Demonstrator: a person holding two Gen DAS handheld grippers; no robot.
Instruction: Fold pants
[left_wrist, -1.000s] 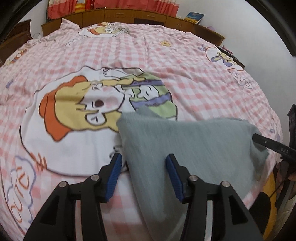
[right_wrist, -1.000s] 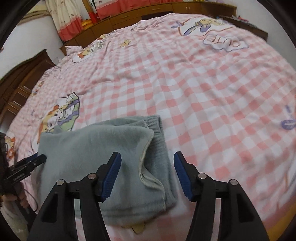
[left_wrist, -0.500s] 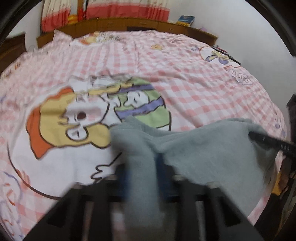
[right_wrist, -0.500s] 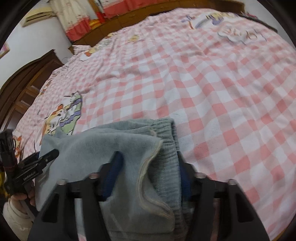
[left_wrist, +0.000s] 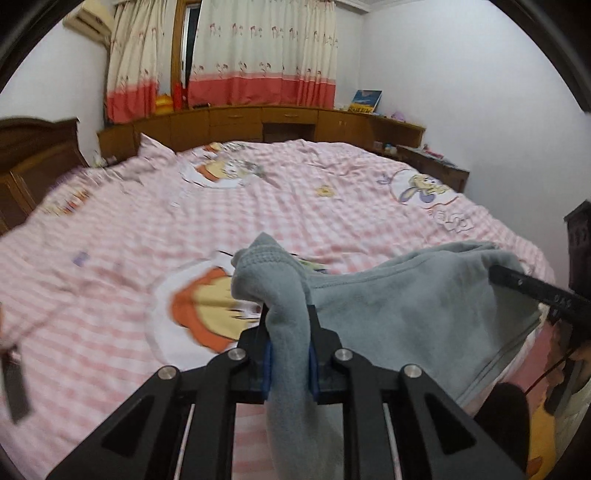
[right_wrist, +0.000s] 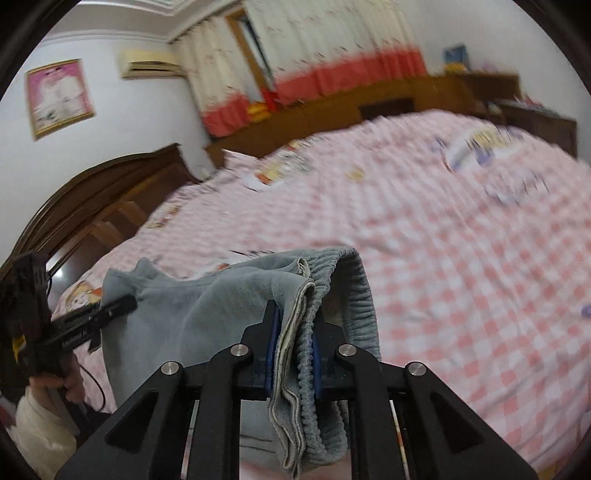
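Observation:
The grey fleece pants (left_wrist: 406, 310) hang lifted above the pink checked bed, stretched between my two grippers. My left gripper (left_wrist: 288, 332) is shut on one bunched corner of the pants, which rises in a peak above the blue pads. My right gripper (right_wrist: 295, 332) is shut on the ribbed waistband edge of the pants (right_wrist: 221, 306). The right gripper's finger shows at the right in the left wrist view (left_wrist: 535, 291). The left gripper shows at the left in the right wrist view (right_wrist: 85, 321), gripping the far corner.
The bed (left_wrist: 295, 206) with its pink checked, cartoon-print cover fills the middle. A wooden headboard (right_wrist: 92, 206) stands at the left. Low wooden cabinets (left_wrist: 258, 122) and curtains (left_wrist: 240, 55) run along the far wall.
Both grippers closed on the pants' near edge and lifted it off the bed. Both cameras tilted up, so the room's far wall and curtains now show.

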